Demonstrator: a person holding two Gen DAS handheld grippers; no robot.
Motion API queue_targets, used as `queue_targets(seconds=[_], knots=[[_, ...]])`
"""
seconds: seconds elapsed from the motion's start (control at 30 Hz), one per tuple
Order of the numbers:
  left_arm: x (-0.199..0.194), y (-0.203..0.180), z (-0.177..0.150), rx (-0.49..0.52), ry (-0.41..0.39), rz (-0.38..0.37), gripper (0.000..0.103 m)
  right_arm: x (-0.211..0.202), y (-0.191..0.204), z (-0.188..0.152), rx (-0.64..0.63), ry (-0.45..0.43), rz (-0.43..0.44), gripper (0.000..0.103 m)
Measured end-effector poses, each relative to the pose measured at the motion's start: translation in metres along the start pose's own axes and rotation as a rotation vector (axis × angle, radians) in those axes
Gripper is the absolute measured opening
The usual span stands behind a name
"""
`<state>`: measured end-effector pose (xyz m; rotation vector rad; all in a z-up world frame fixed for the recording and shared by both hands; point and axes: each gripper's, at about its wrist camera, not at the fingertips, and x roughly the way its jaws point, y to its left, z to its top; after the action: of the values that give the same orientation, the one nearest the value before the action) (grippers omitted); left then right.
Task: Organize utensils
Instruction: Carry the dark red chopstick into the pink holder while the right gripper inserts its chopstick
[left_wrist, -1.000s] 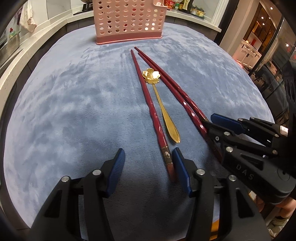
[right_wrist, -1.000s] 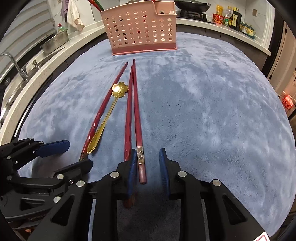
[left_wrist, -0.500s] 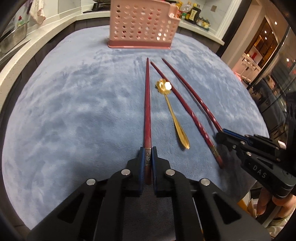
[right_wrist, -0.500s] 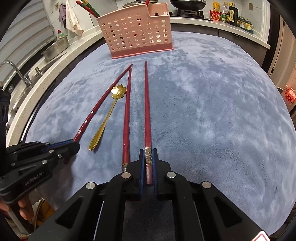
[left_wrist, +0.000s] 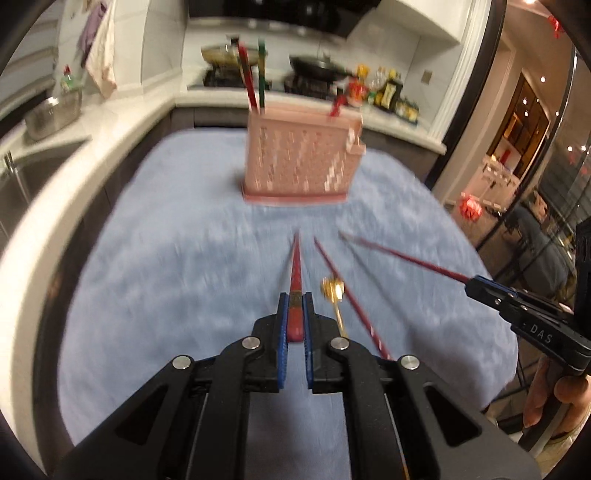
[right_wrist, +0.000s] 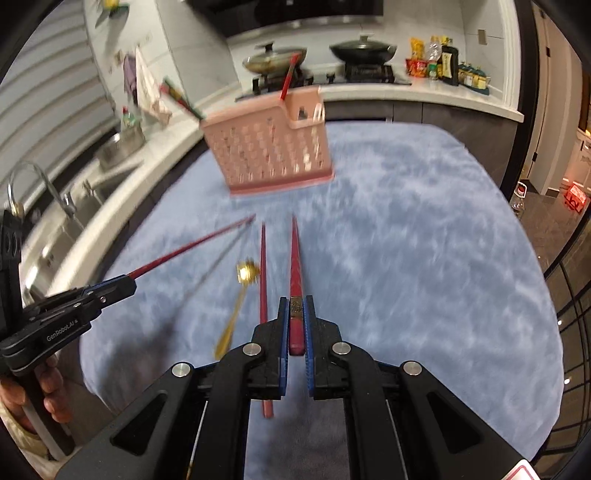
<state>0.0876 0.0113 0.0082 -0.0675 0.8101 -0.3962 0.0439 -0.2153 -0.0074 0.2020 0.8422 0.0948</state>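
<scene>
My left gripper (left_wrist: 295, 300) is shut on the thick end of a dark red chopstick (left_wrist: 296, 267), held up off the blue cloth with its tip toward the pink perforated utensil holder (left_wrist: 301, 162). My right gripper (right_wrist: 295, 301) is shut on a second red chopstick (right_wrist: 294, 254), also raised. Each gripper shows in the other's view: the right gripper (left_wrist: 476, 287) with its chopstick (left_wrist: 402, 256), the left gripper (right_wrist: 123, 283) with its chopstick (right_wrist: 192, 246). A third chopstick (right_wrist: 263, 273) and a gold flower-bowled spoon (right_wrist: 242, 286) lie on the cloth between them.
The blue cloth (right_wrist: 424, 258) covers the table. The holder (right_wrist: 269, 147) has red and green sticks standing in it. Behind it runs a white counter with a sink (right_wrist: 55, 199), pans on a stove (right_wrist: 364, 50) and bottles (right_wrist: 447, 62). A hand (left_wrist: 554, 398) holds the right gripper's handle.
Both grippers closed on a chopstick each and lifted it off the cloth. The two held chopsticks spread apart, leaving one chopstick and the spoon lying between them.
</scene>
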Motion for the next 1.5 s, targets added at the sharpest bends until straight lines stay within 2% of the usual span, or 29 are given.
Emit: queue_targets(seconds=[0.3,0.47,0.73,1.1,1.27,1.5], knots=[[-0.018,0.004,0.076,0.009,-0.18,0.032,0.006,-0.027,-0.008,0.064,0.01,-0.151,0.015,0.007],[-0.018,0.001,0.104,0.023,-0.227,0.053,0.006,-0.033,-0.015,0.092,0.028,-0.206,0.024,0.007],[-0.029,-0.006,0.141,0.022,-0.306,0.043,0.006,-0.042,-0.016,0.124,0.042,-0.272,0.046,0.007],[-0.041,-0.02,0.222,0.039,-0.457,0.054,0.006,-0.058,-0.011,0.205,0.089,-0.441,0.129,0.007],[-0.037,-0.02,0.246,0.047,-0.493,0.065,0.006,-0.05,-0.003,0.241,0.101,-0.481,0.151,0.007],[-0.009,-0.011,0.254,0.033,-0.451,0.074,0.006,-0.016,0.005,0.269,0.107,-0.455,0.145,0.007]])
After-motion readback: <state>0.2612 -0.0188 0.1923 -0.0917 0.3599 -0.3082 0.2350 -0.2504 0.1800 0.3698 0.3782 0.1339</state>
